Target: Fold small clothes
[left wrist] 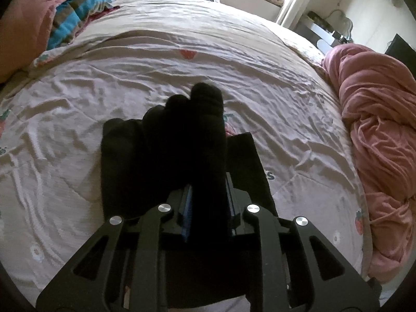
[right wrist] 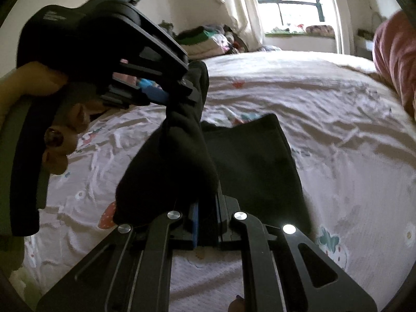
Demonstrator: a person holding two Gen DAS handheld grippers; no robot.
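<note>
A small black garment (left wrist: 166, 143) lies partly on the pale printed bedspread (left wrist: 182, 59) and is partly lifted. My left gripper (left wrist: 208, 192) is shut on a bunched fold of it, which rises between the blue-padded fingers. In the right wrist view my right gripper (right wrist: 206, 223) is shut on another part of the same black garment (right wrist: 249, 161), whose flat part lies on the bed. The left gripper (right wrist: 179, 91) shows there at upper left, held by a hand, clamped on the cloth's upper end.
A pink blanket (left wrist: 377, 119) is bunched along the bed's right edge. A pink quilt and a blue striped cloth (left wrist: 75, 15) lie at the far left. Folded clothes (right wrist: 205, 39) are piled beyond the bed near a bright window (right wrist: 291, 0).
</note>
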